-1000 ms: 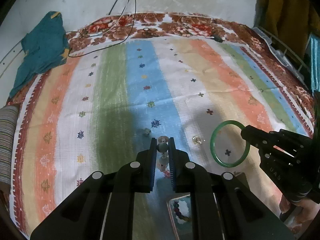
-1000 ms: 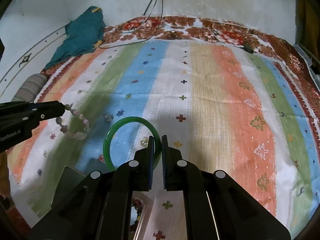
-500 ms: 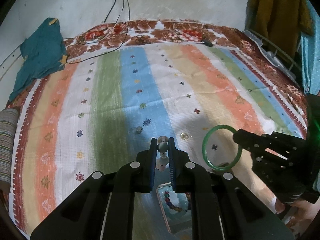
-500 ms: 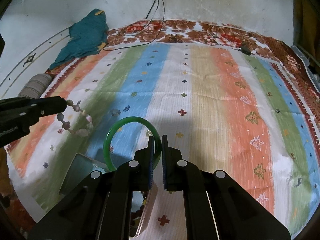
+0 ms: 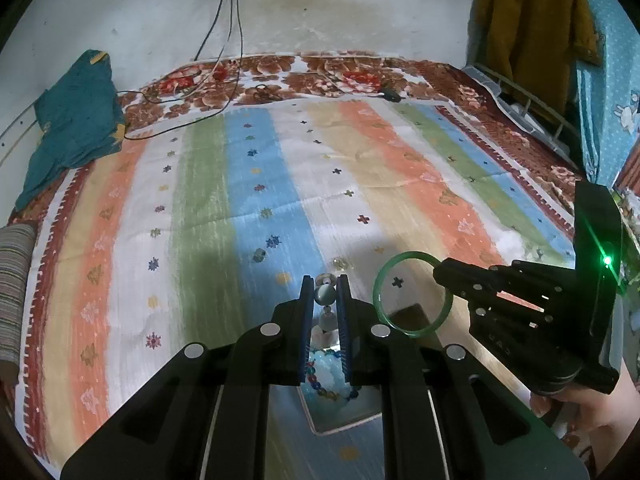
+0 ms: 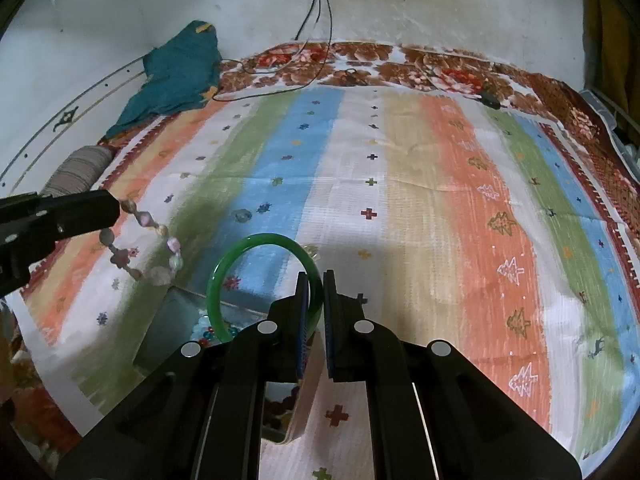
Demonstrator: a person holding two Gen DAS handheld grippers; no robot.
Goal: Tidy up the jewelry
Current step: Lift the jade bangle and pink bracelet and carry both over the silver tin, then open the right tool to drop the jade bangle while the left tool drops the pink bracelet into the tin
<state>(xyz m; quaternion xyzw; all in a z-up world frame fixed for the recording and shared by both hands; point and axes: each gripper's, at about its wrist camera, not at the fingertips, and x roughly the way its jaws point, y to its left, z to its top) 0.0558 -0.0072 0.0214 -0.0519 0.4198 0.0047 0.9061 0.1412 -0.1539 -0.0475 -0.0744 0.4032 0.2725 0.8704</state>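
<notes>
My left gripper is shut on a beaded bracelet of pale pink and grey stones, which hangs below its tips; the bracelet also shows in the right wrist view. My right gripper is shut on a green bangle, held upright; the bangle also shows in the left wrist view. Both hang above an open jewelry box holding coloured beads, seen under the fingers in the right wrist view. Two small glassy pieces lie on the striped bedspread.
A teal cloth lies at the bed's far left. Cables run down the wall onto the floral border. A striped roll sits at the left edge. Clothes hang at the right.
Both grippers have drawn back and risen with their pieces, so more of the bed and wall shows. The jewelry box has come into fuller view beneath them.
</notes>
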